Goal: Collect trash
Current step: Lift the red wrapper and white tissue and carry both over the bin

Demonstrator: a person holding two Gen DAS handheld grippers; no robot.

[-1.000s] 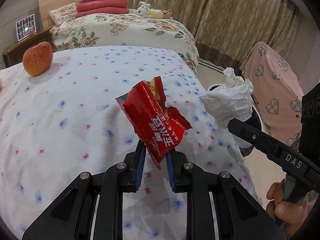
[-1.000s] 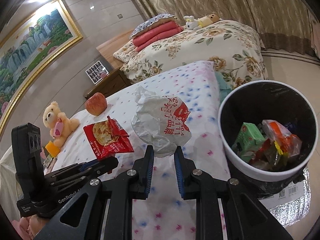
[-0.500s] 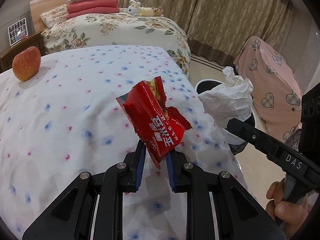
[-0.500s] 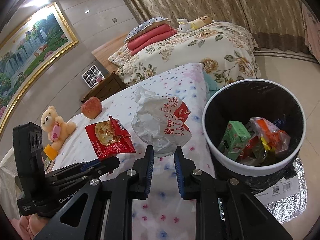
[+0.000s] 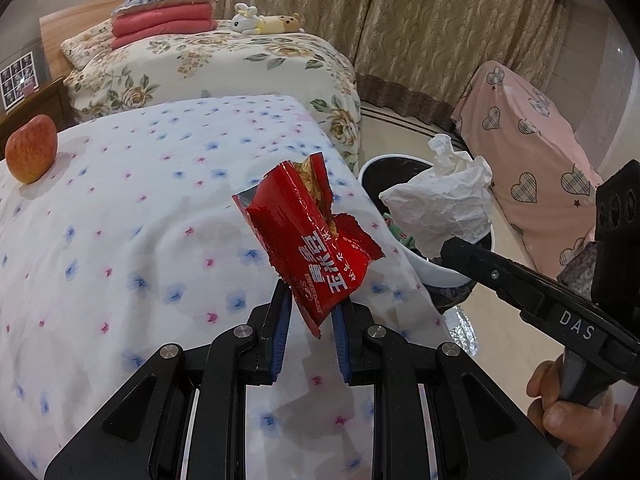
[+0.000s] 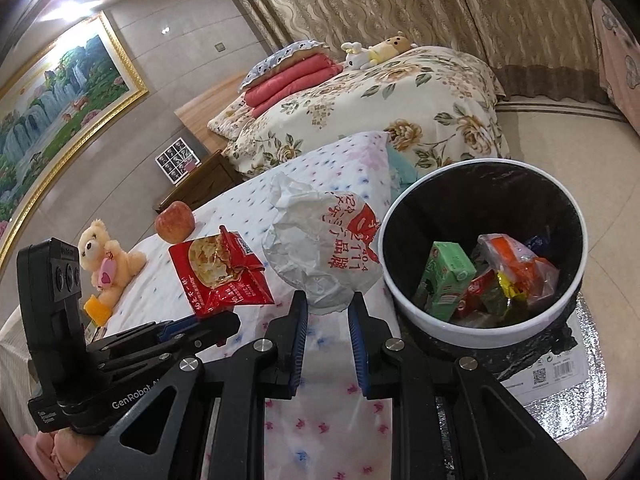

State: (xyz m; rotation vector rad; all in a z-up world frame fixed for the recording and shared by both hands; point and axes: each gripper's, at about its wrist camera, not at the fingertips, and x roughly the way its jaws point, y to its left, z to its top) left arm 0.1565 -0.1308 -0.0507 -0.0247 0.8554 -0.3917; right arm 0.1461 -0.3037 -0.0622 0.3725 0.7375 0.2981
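My left gripper [image 5: 310, 306] is shut on a torn red snack wrapper [image 5: 310, 236], held up over the flowered bedspread [image 5: 120, 208]. My right gripper [image 6: 327, 304] is shut on a crumpled white paper bag with red print [image 6: 320, 248]. The same bag [image 5: 444, 200] shows at the right of the left wrist view, and the red wrapper [image 6: 220, 276] at the left of the right wrist view. A white bin with a black liner [image 6: 440, 328] stands on the floor just right of the bed's edge, holding a green carton [image 6: 444, 276] and several wrappers.
An apple [image 5: 30, 148] and a small teddy bear [image 6: 106, 264] lie on the bedspread. Behind it stands a second bed with a floral cover [image 5: 224, 64]. A pink heart-print cover [image 5: 532, 152] drapes something at the right. A person's hand [image 5: 568, 404] holds the right gripper's handle.
Both grippers have carried their trash toward the bin side of the bed. The bin shows more fully in the left wrist view and sits nearer the middle in the right wrist view.
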